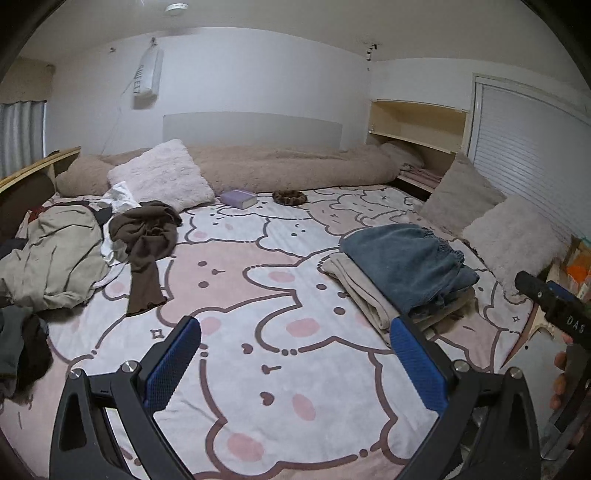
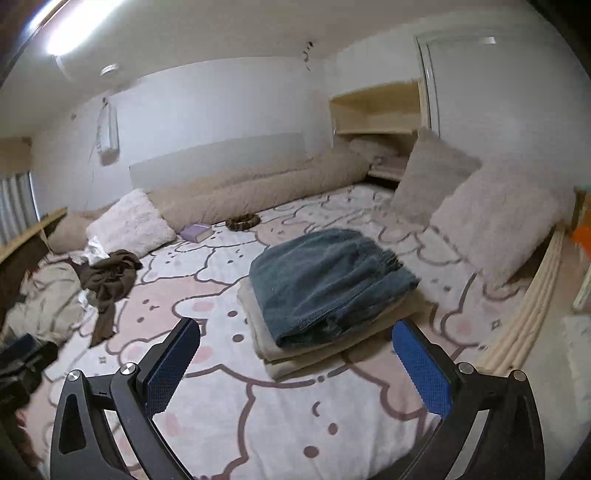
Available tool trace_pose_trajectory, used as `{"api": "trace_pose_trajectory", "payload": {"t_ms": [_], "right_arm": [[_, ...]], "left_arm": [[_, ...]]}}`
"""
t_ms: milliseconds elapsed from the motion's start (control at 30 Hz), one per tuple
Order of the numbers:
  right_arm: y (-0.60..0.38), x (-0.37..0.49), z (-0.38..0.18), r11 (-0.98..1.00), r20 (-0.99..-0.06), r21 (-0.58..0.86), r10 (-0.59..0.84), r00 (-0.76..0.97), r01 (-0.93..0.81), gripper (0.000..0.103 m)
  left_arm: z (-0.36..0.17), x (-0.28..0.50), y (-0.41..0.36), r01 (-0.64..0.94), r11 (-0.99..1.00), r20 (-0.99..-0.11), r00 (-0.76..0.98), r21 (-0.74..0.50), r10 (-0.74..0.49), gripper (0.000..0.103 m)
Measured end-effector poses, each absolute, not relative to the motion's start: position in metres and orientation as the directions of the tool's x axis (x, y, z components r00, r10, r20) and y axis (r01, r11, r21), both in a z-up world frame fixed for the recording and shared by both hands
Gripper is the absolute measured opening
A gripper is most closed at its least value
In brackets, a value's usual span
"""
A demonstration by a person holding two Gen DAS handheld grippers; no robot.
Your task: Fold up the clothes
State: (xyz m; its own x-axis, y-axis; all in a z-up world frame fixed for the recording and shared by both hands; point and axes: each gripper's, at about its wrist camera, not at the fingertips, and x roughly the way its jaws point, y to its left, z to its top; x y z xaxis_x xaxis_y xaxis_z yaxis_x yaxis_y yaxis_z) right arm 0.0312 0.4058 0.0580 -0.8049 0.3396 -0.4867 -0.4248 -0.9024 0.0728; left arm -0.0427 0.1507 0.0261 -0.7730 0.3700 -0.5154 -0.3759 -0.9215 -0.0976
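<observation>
Beside the brown garment, the beige garment is cut off by the left wrist view's edge. The folded blue garment hides most of the cream pile beneath it. The right wrist view is blurred, so the purple box shows no detail.

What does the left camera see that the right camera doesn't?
Only the left view: dark clothes at the bed's near left edge, and the right gripper seen from the side. Only the right view: a bright ceiling light. Both: the folded stack with the blue garment on top, the brown top, the beige garment, the purple book, and open fingers holding nothing.
</observation>
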Motion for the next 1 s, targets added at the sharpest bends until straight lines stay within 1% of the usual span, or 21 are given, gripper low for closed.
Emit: {"api": "trace_pose_trajectory", "payload": {"t_ms": [67,200,367,700,1000], "right_arm": [[0.398,0.032,0.060,-0.907,-0.485,0.045,0.347,-0.803,-0.420,0.103],[0.391,0.033,0.060,-0.920,-0.494,0.052,0.315,-0.811,-0.389,0.103],[0.379,0.037,0.066,-0.934,-0.472,0.014,0.309,-0.826,-0.357,0.103],[0.355,0.044,0.077,-0.939,-0.434,-0.079,0.335,-0.836,-0.336,0.103],[0.351,0.047,0.079,-0.940,-0.433,-0.082,0.334,-0.837,-0.332,0.103]], "left_arm": [[0.028,-0.039,0.146,-0.366,-0.926,-0.509,-0.782,-0.094,0.360,0.103],[0.032,-0.031,0.136,-0.345,-0.935,-0.496,-0.799,-0.088,0.341,0.103],[0.035,-0.024,0.127,-0.327,-0.942,-0.484,-0.815,-0.072,0.320,0.103],[0.038,-0.018,0.112,-0.315,-0.944,-0.480,-0.817,-0.093,0.320,0.103],[0.038,-0.014,0.108,-0.306,-0.947,-0.485,-0.817,-0.092,0.311,0.103]]}}
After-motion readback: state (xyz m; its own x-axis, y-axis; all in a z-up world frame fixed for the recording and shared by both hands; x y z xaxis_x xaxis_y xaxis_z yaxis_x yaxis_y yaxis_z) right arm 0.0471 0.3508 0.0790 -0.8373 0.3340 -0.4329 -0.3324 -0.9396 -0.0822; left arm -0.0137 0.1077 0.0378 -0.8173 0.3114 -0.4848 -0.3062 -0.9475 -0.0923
